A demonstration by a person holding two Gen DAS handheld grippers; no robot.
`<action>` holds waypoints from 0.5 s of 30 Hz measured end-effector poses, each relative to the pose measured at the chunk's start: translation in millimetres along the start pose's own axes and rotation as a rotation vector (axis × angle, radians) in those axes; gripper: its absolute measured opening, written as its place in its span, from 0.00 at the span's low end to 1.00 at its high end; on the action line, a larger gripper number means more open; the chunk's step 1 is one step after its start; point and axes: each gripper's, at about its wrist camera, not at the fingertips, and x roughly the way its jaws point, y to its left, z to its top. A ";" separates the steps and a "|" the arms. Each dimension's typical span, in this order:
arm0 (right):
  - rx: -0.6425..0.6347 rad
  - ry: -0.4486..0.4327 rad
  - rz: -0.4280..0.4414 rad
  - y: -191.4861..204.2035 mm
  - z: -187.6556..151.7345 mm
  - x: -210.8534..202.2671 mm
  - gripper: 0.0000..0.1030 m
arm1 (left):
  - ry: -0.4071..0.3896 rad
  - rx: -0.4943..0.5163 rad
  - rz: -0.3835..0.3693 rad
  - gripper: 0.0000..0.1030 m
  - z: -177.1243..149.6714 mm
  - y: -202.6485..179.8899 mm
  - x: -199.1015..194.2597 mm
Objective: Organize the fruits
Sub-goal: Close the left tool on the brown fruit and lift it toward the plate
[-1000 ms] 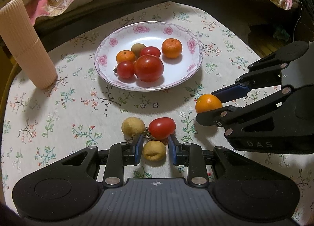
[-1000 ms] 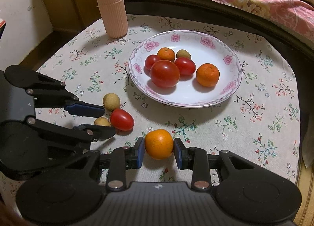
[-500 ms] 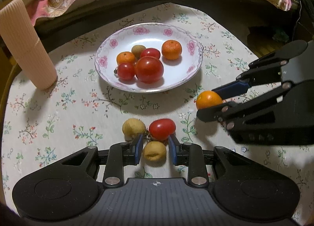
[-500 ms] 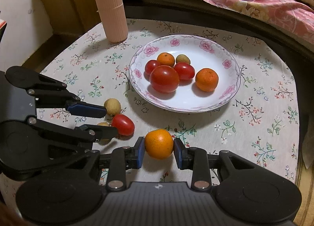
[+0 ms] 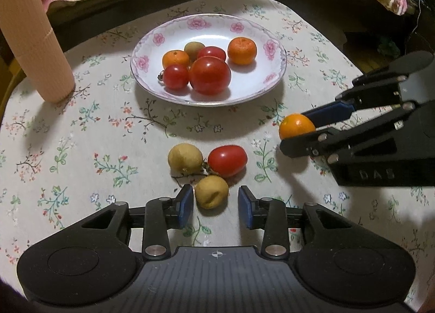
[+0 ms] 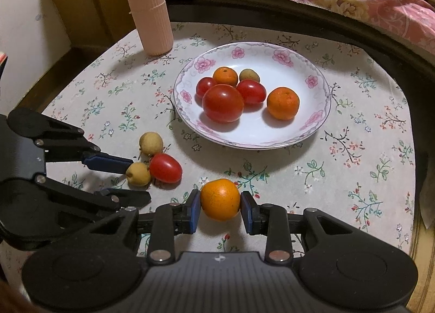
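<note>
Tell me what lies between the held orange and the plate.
Only bare floral cloth separates the orange, clamped in the right gripper, from the plate; the right wrist view shows it.

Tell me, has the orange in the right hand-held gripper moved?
Yes. The orange has moved toward the plate in the left wrist view.

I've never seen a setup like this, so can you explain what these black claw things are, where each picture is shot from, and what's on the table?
The claws are two hand-held grippers, each with a fisheye camera looking along its fingers. One picture comes from the left gripper, the other from the right gripper. The right one grips a mandarin. The left one is open around a small yellow-brown fruit, with another like it and a red tomato just beyond. On the floral tablecloth stand a flowered plate of tomatoes and mandarins and a ribbed pink cylinder.
</note>
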 end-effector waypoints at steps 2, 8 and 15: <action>0.001 0.000 0.000 0.4 -0.5 0.0 0.33 | -0.002 0.006 0.005 0.46 0.6 -0.9 1.7; 0.003 -0.002 0.000 -0.2 -0.6 -2.0 0.33 | 0.003 0.035 0.028 0.33 -2.6 -6.5 -2.0; 0.018 -0.009 -0.012 -3.5 -0.4 -2.8 0.33 | -0.005 0.022 0.019 0.32 -1.6 -5.0 -5.4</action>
